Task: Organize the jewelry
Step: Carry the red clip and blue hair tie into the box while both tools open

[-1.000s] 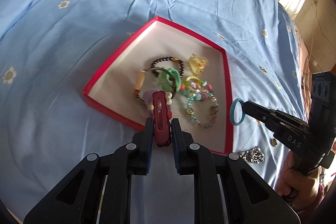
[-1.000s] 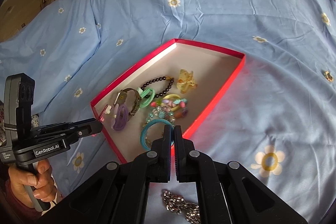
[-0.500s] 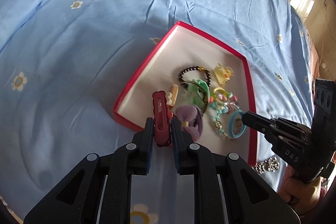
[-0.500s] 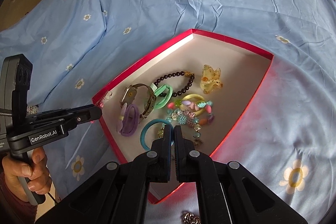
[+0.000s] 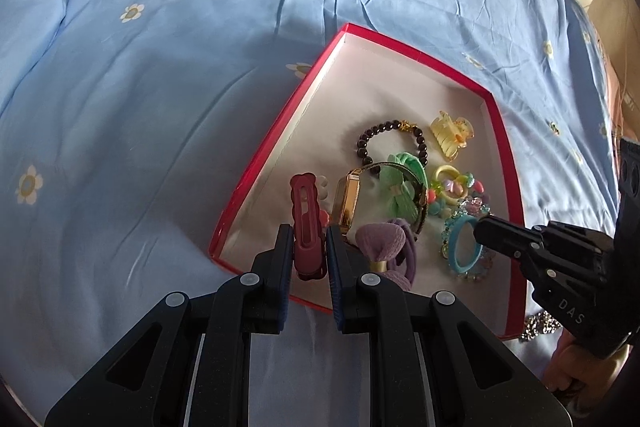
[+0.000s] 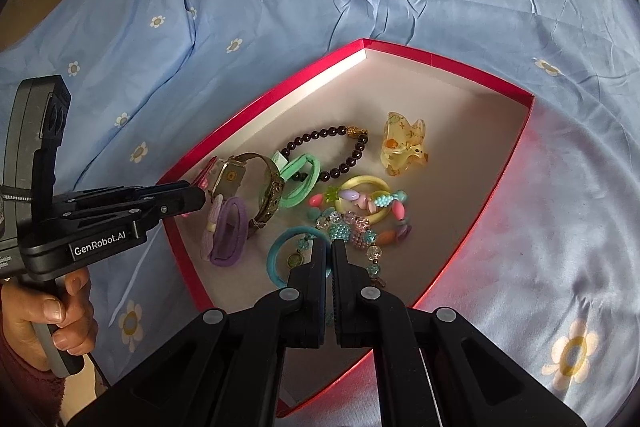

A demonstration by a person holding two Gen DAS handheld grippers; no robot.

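A red box (image 5: pixel 276 131) (image 6: pixel 440 61) with a white floor lies on the blue flowered bedspread. My left gripper (image 5: pixel 308 251) is shut on a dark pink hair clip (image 5: pixel 306 219), held upright over the box's near left corner. In the right wrist view the left gripper (image 6: pixel 196 197) reaches in from the left. My right gripper (image 6: pixel 329 257) (image 5: pixel 480 231) is shut on a blue hair tie (image 6: pixel 272 255) (image 5: pixel 452 247), low over the box floor, beside a coloured bead bracelet (image 6: pixel 352 227).
In the box lie a gold watch (image 6: pixel 232 175), a purple hair tie (image 6: pixel 228 231), a green hair tie (image 6: pixel 300 183), a black bead bracelet (image 6: pixel 320 135), a yellow claw clip (image 6: pixel 404 143) and a yellow hair tie (image 6: pixel 360 183). A silver chain (image 5: pixel 540 325) lies outside the near right edge.
Both grippers have come forward and lower over the box. The blue hair tie went from outside the right rim to inside, and the pink clip crossed the near left rim.
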